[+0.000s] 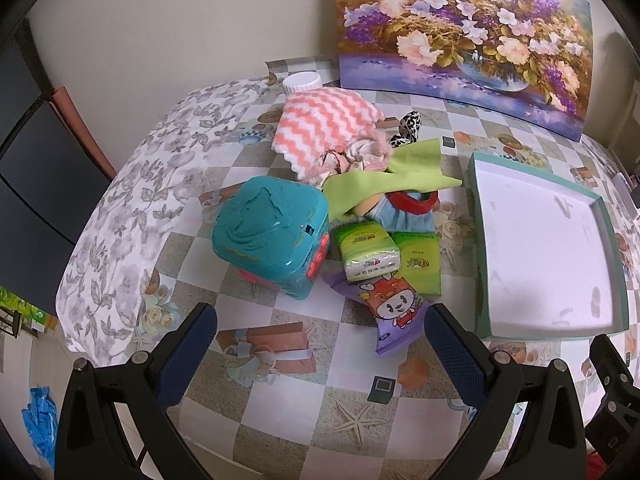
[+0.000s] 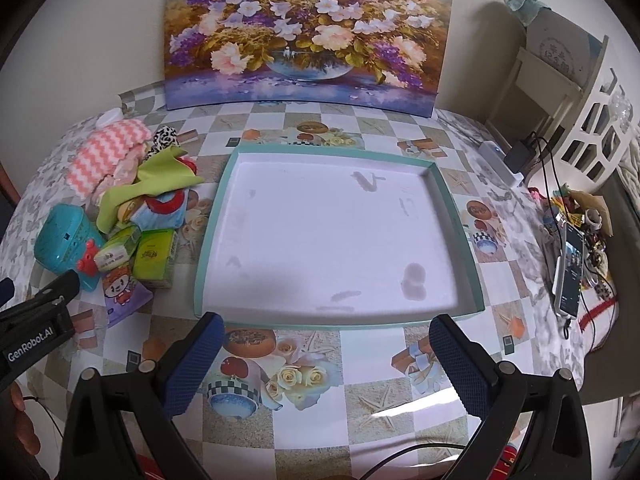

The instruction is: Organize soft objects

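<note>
Jaws agape before crinkly purple packet [image 1: 390, 312]

Both the left gripper [image 1: 320, 344] and the right gripper [image 2: 326, 354] have black plastic frames with round silver screw heads and two dark-blue knurled finger pads [image 2: 192, 364], the left's side printed "GenRobot.AI" in white.
</note>
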